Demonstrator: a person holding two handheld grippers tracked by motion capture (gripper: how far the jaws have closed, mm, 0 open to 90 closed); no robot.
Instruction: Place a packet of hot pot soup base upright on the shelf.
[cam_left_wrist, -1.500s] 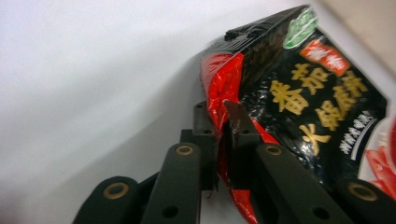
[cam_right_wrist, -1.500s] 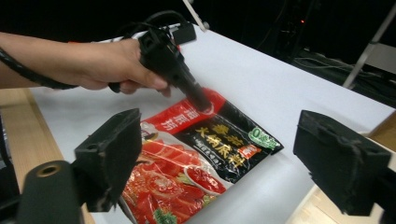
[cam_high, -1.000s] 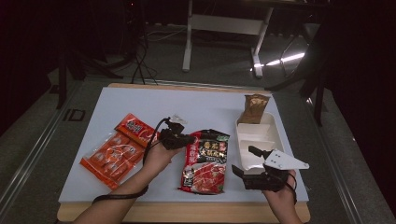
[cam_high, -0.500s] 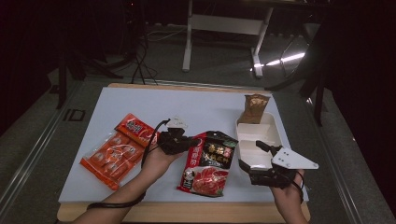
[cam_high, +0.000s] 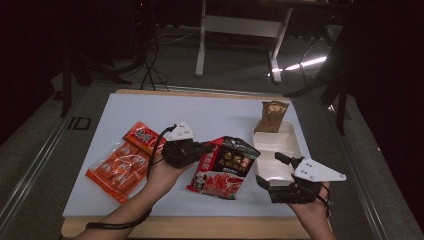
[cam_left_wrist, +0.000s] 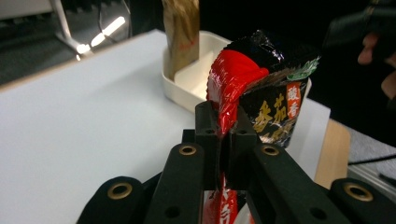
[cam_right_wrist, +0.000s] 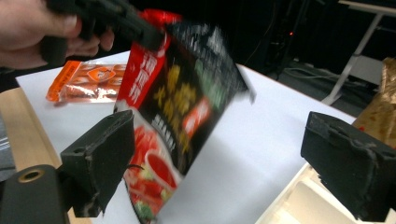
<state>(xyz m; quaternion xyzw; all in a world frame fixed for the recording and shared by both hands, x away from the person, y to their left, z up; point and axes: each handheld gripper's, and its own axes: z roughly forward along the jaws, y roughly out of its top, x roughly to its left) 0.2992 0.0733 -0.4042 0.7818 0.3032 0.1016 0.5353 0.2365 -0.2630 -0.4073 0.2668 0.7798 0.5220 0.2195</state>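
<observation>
Between the pressed-together left tongs (cam_left_wrist: 227, 133) hangs the black-and-red pouch (cam_high: 223, 167), pinched by its red edge and tilted up with its lower end near the bench (cam_high: 210, 115), probably so it can swing toward the white tray (cam_high: 296, 145) just beyond. Right of it, the right tongs (cam_right_wrist: 233, 158) stand spread and empty beside the tray, seemingly ready to steady things; left of the left tongs lies an orange pack (cam_high: 122, 162).
</observation>
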